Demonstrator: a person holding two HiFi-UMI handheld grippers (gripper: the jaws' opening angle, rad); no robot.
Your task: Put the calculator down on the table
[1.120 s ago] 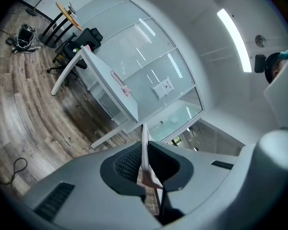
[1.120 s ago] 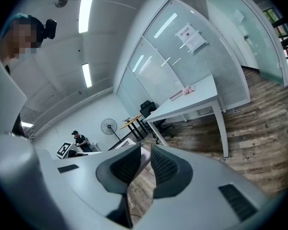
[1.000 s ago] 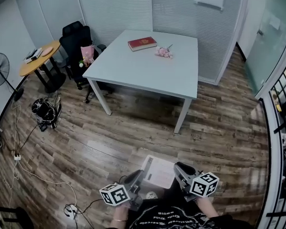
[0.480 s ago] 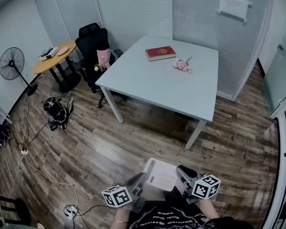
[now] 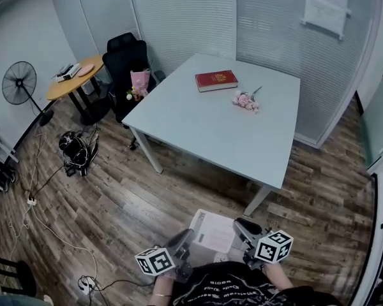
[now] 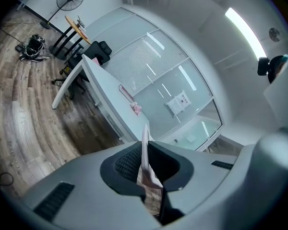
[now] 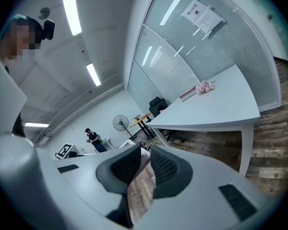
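From above, the calculator [image 5: 212, 230] is a flat pale slab held low in front of the person, over the wooden floor [image 5: 115, 203] and well short of the table. The left gripper [image 5: 184, 238] has it by its left edge and the right gripper [image 5: 240, 227] by its right edge, each with its marker cube [image 5: 155, 261] nearest the body.

The two gripper views show what the head view cannot. In each the ribbed jaws are nearly together and pinch the slab's thin edge, so it appears only as a narrow pale sliver. The right gripper view also takes in a person [image 7: 92, 138] standing far off near the fan, and long ceiling lights [image 7: 71, 6].

The white tabletop [image 5: 230, 132] stands ahead across a stretch of bare boards. It carries a red book [image 5: 216, 80] near its far edge and a small bunch of pink flowers [image 5: 245, 100] just beside the book. Most of the top is bare.

To the left of the table are a black office chair [image 5: 124, 53] with something pink [image 5: 139, 81] on its seat, a round wooden side table [image 5: 73, 81], a standing fan [image 5: 19, 83], and a tangle of cables [image 5: 76, 150] on the floor.

Frosted partition walls [image 5: 198, 11] close the room behind the table, with a paper notice [image 5: 324, 8] fixed to one.
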